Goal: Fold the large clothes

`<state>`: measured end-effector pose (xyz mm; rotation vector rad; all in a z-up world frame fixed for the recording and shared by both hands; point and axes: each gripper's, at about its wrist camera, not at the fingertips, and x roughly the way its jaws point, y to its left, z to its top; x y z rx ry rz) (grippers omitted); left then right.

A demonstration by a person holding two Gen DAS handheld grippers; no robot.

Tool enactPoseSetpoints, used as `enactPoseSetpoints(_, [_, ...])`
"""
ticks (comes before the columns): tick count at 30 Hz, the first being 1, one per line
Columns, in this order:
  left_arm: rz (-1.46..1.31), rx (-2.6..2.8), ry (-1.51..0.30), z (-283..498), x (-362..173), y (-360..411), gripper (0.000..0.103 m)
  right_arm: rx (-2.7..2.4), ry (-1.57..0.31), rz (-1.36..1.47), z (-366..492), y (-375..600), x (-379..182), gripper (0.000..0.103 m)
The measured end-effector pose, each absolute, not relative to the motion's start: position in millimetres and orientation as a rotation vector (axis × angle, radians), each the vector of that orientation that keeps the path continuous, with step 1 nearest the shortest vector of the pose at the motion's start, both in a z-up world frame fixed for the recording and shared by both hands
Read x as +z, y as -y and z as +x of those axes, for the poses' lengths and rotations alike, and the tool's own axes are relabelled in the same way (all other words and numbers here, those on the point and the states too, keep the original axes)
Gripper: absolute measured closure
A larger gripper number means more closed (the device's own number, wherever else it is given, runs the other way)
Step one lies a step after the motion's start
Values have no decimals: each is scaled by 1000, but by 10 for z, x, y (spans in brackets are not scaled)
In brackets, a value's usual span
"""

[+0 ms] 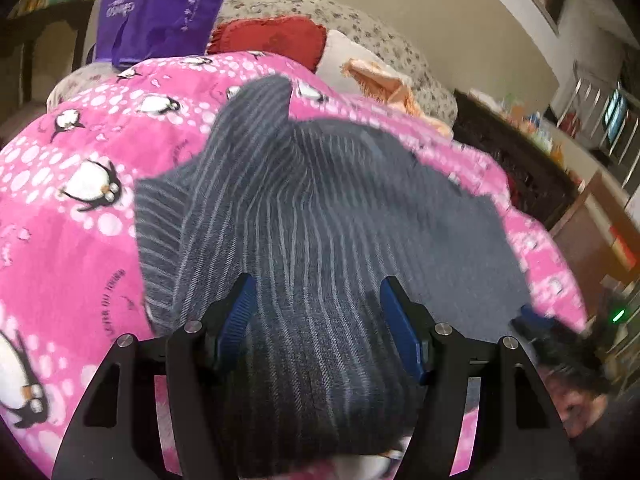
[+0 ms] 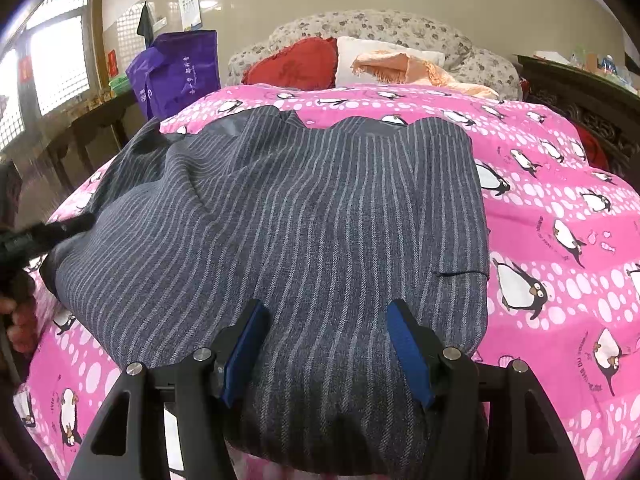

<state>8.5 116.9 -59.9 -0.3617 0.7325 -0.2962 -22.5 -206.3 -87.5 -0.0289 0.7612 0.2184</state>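
Note:
A large dark grey pinstriped garment (image 2: 304,208) lies spread on a pink penguin-print bedspread (image 2: 560,240); it also shows in the left wrist view (image 1: 304,208). My left gripper (image 1: 316,300) is open, its blue-padded fingers (image 1: 236,316) on either side of a raised fold at the garment's near edge. My right gripper (image 2: 326,324) is open, its blue pads (image 2: 408,348) straddling the garment's near hem. The left gripper also shows at the garment's left edge in the right wrist view (image 2: 44,236).
Red pillow (image 2: 296,64), white pillow with an orange cloth (image 2: 404,64) and a floral headboard (image 2: 380,26) at the bed's far end. A purple bag (image 2: 176,72) stands at the far left. Dark wooden furniture (image 2: 580,88) flanks the bed's right side.

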Motion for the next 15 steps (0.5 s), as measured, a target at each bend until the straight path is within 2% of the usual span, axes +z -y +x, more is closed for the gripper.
enactPoseSetpoints(2, [-350, -287, -708, 108, -422, -1263, 38, 220, -761, -27, -223, 2071, -878, 42])
enactPoseSetpoints(3, [-329, -272, -697, 142, -359, -1310, 35, 221, -761, -26, -223, 2069, -879, 42])
enactPoseSetpoints(4, [-299, -239, -694, 221, -302, -1391, 25, 220, -760, -26, -226, 2070, -879, 41])
enactPoseSetpoints(6, [-264, -175, -712, 405, -277, -1528, 19, 224, -759, -19, -226, 2073, -880, 41])
enactPoseSetpoints(12, [-404, -244, -947, 845, -691, -1798, 19, 226, -758, -18, -224, 2087, -886, 41])
enactPoseSetpoints(15, [-425, -325, -935, 806, -757, -1757, 19, 227, -758, -15, -224, 2087, -886, 41])
